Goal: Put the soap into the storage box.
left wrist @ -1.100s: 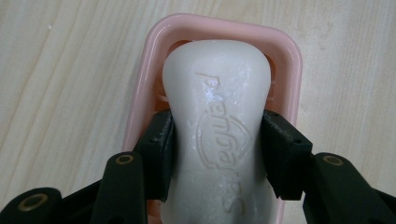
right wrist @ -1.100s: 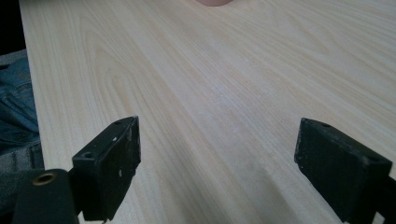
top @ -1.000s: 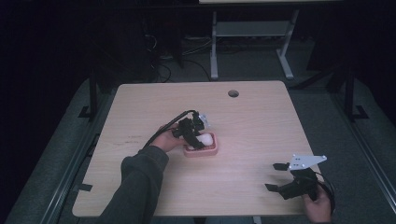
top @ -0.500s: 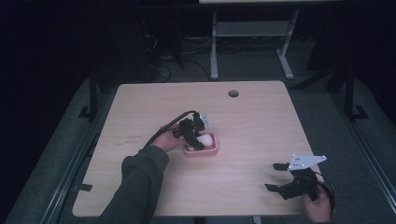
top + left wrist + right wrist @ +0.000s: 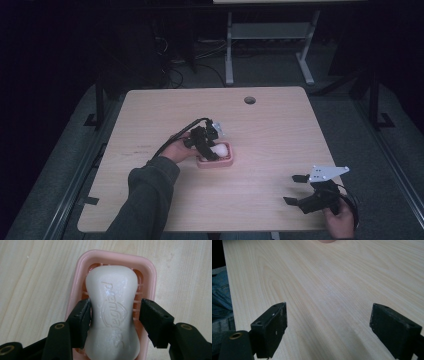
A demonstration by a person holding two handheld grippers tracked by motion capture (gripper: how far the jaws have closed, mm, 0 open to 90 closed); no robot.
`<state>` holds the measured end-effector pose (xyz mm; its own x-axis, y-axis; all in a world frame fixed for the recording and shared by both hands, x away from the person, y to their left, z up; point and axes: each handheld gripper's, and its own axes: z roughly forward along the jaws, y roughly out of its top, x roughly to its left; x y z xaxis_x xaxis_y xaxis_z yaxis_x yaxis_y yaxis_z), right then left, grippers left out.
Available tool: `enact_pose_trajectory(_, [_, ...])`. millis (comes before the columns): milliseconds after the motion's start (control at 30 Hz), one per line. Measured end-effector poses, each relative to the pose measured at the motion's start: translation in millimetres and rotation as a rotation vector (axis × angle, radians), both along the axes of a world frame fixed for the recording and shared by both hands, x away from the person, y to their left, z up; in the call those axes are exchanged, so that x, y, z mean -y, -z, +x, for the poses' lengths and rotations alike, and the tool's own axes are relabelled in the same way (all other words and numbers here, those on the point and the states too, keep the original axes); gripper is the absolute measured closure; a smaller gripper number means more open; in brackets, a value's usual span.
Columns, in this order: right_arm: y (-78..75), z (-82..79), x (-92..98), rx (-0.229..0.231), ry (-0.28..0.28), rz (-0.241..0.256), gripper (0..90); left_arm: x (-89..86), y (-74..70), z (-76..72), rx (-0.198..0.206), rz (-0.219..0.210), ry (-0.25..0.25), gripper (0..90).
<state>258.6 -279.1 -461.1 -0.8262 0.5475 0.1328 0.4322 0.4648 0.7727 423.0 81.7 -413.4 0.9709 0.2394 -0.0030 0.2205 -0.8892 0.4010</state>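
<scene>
Not much diff vs the two earlier high-view shots: left tongs (image 5: 113, 312) sit in the same spot over the pink soap dish (image 5: 75, 290), and right tongs (image 5: 328, 327) are parked at the same near-right corner of the surface (image 5: 280, 125). So prob a pause at either a release or a pick-up; can't tell which w/o a task line.

Left tongs: the white soap bar (image 5: 112, 315) lies lengthwise between the jaws, resting in the dish. The jaw on the view's left looks touching or nearly touching the bar's side; the other jaw stands clearly apart w/ a gap showing dish ribs. So medium-wide, straddling the bar, not clamped. Judgement: bar's weight is on the dish, not the tongs. In the high view the left hand (image 5: 176, 149) holds the tongs tilted down at the dish, sleeve (image 5: 145, 195) coming in from the near edge.

Right tongs: jaws wide apart, nothing between, just bare wood ahead; a sliver of the pink dish far ahead at the top of its view. The right hand (image 5: 340, 222) is just at the near edge.

Room & edges: dish sits roughly mid-surface, well apart from every edge. Bare wood all round the left tongs, so a straight lift-off looks free. Dish rim is just outside both jaws, so closing or spreading more could nudge it. The cable hole (image 5: 249, 100) is far beyond the left tongs, near the far edge. Right tongs are close to the near-right corner, w/ little room behind them and plenty ahead.
</scene>
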Motion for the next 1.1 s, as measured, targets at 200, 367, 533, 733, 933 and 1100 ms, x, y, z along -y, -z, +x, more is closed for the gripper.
enact_pose_trajectory(200, [0.1,0.2,-0.8,-0.005,0.001,-0.002,14.1,-3.5,-6.9,-6.4,0.014,-0.011,0.002,38.1])
enact_pose_trajectory(367, [0.3,0.4,-0.9,-0.005,0.002,-0.004,14.2,-10.7,-12.4,-9.2,0.026,-0.023,-0.006,37.8])
enact_pose_trajectory(533, [0.6,1.0,-1.5,-0.006,0.001,-0.006,14.1,-17.1,-16.1,-13.3,0.027,-0.036,-0.012,36.6])
enact_pose_trajectory(733, [0.4,0.9,-1.4,-0.006,0.002,-0.01,14.2,-21.4,-23.4,-20.5,0.043,-0.042,-0.009,35.8])
enact_pose_trajectory(933, [-0.1,0.9,-1.6,-0.001,0.004,-0.009,14.2,-27.2,-26.0,-27.9,0.059,-0.054,-0.019,35.5])
enact_pose_trajectory(1100, [-0.2,1.0,-1.6,-0.001,0.007,-0.009,14.2,-35.8,-24.9,-30.3,0.061,-0.083,-0.045,32.4])
